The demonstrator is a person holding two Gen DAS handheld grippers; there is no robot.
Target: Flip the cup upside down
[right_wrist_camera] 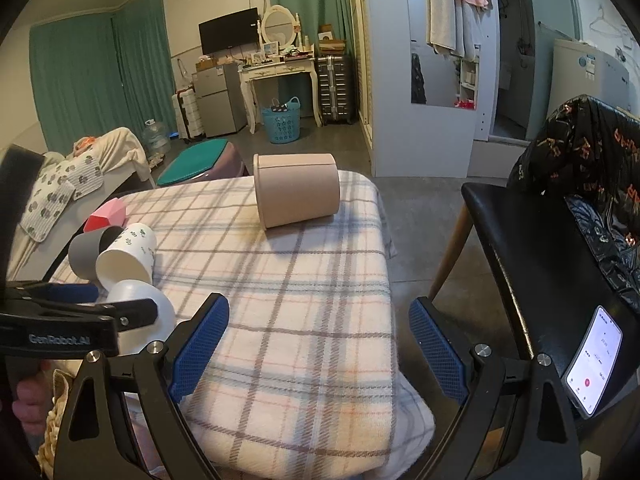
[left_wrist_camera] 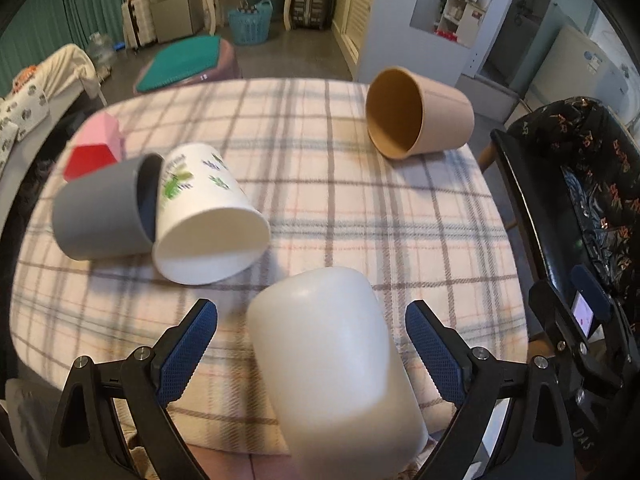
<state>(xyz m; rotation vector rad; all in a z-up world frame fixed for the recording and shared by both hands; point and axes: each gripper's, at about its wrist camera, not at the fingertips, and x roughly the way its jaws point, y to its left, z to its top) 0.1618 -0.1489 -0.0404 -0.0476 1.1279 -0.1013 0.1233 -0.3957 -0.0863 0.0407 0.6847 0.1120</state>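
Note:
A plain white cup (left_wrist_camera: 336,360) lies on its side at the near edge of the plaid-covered table (left_wrist_camera: 360,208), its closed base pointing away from me. My left gripper (left_wrist_camera: 312,344) is open, its blue pads on either side of the cup without touching it. The same cup (right_wrist_camera: 140,312) shows in the right wrist view, partly hidden by the left gripper. A white cup with green print (left_wrist_camera: 204,220), a grey cup (left_wrist_camera: 104,208) and a tan cup (left_wrist_camera: 420,114) also lie on their sides. My right gripper (right_wrist_camera: 320,344) is open and empty above the table's near right part.
A pink and red box (left_wrist_camera: 96,148) sits at the table's far left. A black chair (right_wrist_camera: 540,264) stands right of the table with a lit phone (right_wrist_camera: 596,364) on its seat. A bed (right_wrist_camera: 80,176) is at the left.

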